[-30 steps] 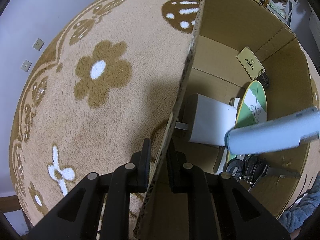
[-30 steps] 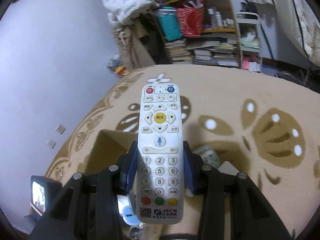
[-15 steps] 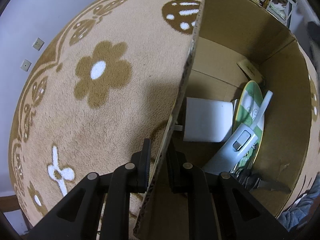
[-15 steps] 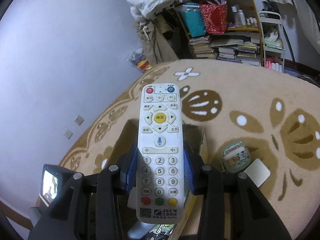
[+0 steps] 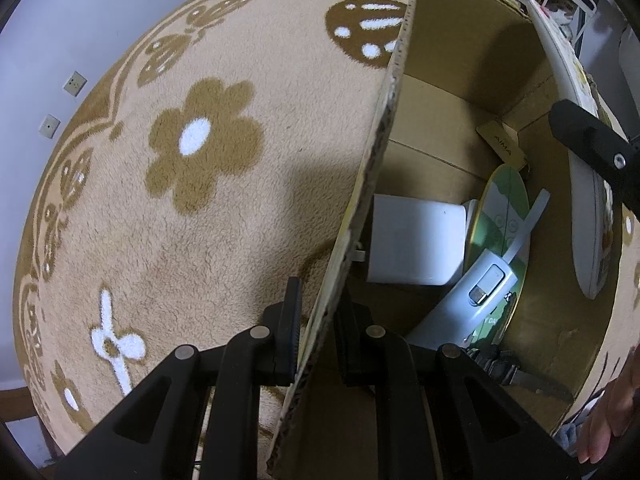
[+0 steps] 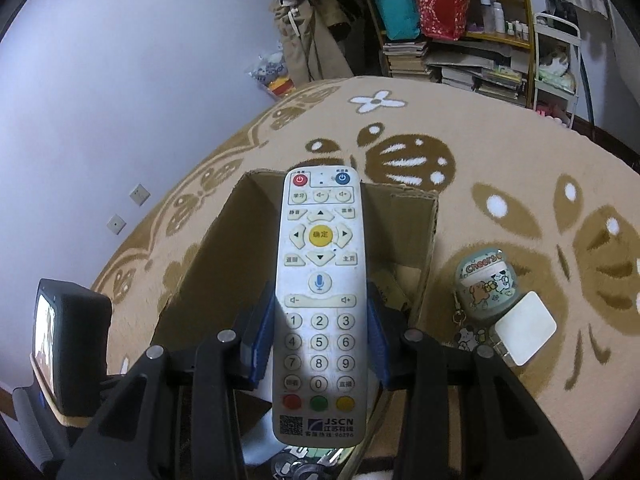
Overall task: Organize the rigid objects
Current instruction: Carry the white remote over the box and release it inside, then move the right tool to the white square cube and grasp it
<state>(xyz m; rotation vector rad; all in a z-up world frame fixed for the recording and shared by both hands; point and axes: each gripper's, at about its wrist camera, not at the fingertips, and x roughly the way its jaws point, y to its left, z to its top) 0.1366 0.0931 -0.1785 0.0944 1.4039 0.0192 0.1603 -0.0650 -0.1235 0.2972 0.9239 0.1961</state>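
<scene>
While our left gripper [image 5: 316,320] pinches the stiff box [image 5: 384,152] wall, our right gripper [image 6: 320,336] clamps the remote [image 6: 320,280] mid-body above the box; we judge it light, rigid, slick-sided, so a grip across its narrow sides suits.

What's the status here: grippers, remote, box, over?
Left gripper shut on cardboard box wall. Right gripper shut on remote, above open box. Nothing blocking the opening.
</scene>
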